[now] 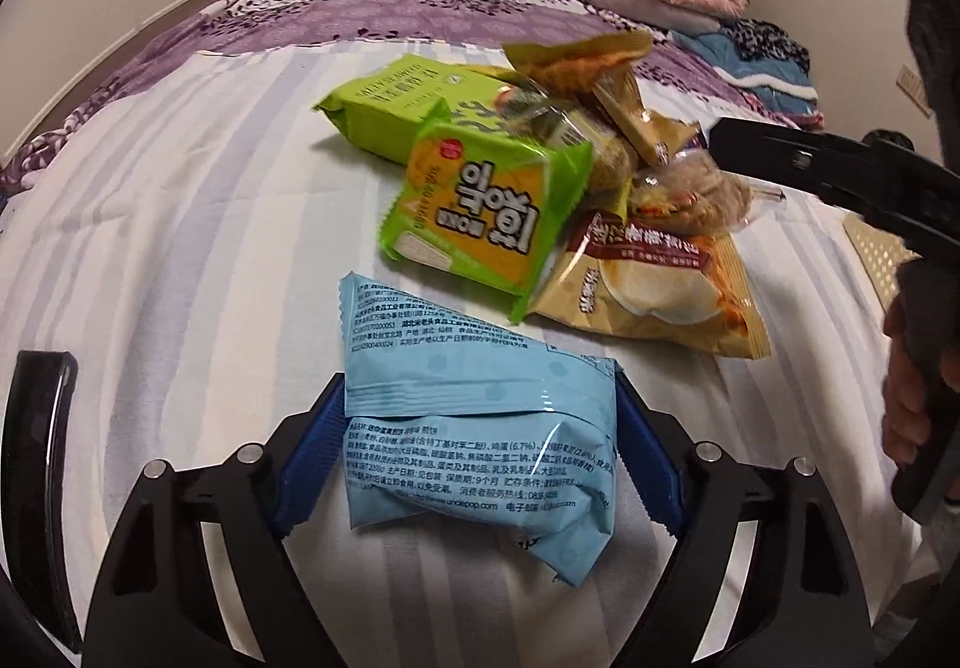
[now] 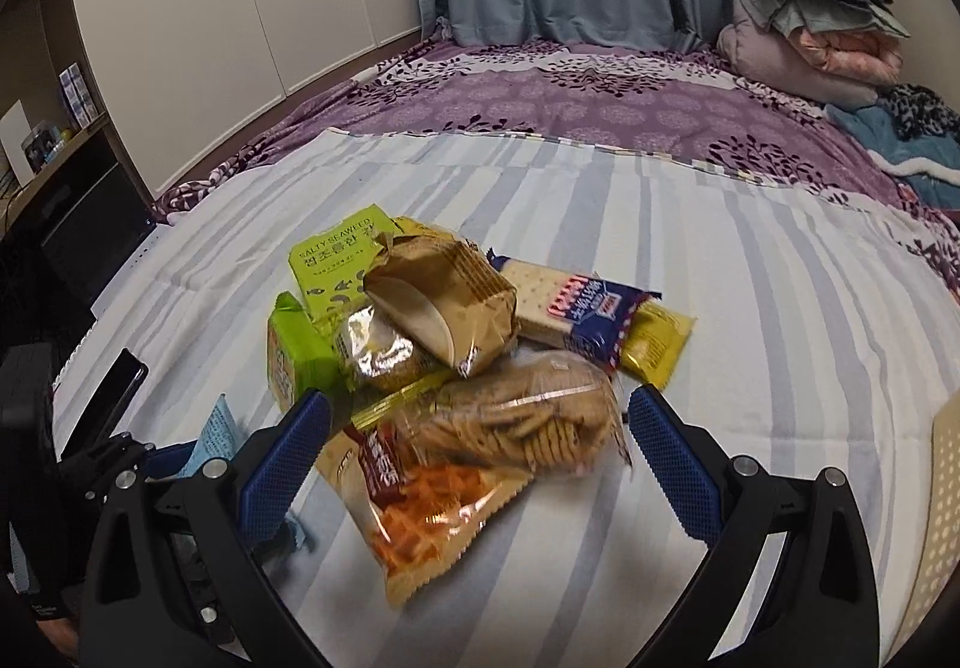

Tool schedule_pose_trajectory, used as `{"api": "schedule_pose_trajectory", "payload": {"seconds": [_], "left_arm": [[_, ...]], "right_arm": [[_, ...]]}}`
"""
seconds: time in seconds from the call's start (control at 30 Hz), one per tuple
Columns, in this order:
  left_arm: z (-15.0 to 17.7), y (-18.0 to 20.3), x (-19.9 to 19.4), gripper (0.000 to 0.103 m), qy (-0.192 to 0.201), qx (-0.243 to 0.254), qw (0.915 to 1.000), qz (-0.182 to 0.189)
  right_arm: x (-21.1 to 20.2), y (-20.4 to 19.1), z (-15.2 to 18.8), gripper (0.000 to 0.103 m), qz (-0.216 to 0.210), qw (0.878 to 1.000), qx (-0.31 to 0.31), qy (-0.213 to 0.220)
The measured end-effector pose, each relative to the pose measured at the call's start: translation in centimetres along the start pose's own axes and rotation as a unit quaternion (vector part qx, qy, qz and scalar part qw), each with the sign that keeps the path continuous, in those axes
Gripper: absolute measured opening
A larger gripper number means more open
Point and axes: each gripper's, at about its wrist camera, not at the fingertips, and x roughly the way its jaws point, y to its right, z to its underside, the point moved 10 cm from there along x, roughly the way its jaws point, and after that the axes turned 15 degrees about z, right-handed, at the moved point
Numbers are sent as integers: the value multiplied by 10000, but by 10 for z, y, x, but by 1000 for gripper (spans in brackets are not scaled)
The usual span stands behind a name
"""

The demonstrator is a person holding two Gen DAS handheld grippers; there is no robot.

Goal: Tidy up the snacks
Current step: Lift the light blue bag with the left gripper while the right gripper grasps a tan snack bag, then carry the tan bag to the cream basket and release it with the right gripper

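Observation:
A light blue snack packet [image 1: 474, 404] sits between the blue pads of my left gripper [image 1: 480, 428], which is shut on it; the wrapper is creased where the pads press. Beyond it lies the snack pile: a green-and-yellow packet [image 1: 486, 224], a tan chip bag [image 1: 654, 290] and other bags. My right gripper [image 2: 480, 434] is open over the near side of the pile, its pads either side of a clear bag of biscuits [image 2: 528, 422] and an orange snack bag [image 2: 432, 506]. A seaweed packet [image 2: 336, 260] and a blue cracker packet [image 2: 588, 314] lie further back.
The snacks lie on a striped sheet [image 2: 750, 308] over a purple bedspread [image 2: 570, 92]. Folded blankets [image 2: 828, 26] are piled at the far right. A cream perforated object [image 2: 948, 488] is at the right edge. Shelves [image 2: 54, 128] stand beyond the bed's left side.

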Motion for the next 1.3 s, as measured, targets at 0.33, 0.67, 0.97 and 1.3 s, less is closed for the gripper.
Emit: {"api": "schedule_pose_trajectory", "payload": {"seconds": [0.33, 0.67, 0.97, 1.3], "left_arm": [[-18, -11, -25, 85, 316, -226, 9992, -42], [-25, -13, -26, 85, 359, -256, 9990, 23], [-28, -12, -30, 85, 408, -264, 9988, 22], [-34, 8, -44, 85, 558, -65, 9984, 39]], "right_arm": [[52, -29, -33, 98, -213, 9992, -223, -245], [82, -35, -34, 73, -382, 9973, 17, -622], [57, -30, -38, 71, -355, 9989, 57, -298], [5, 6, -43, 71, -268, 9988, 416, 67]]}}
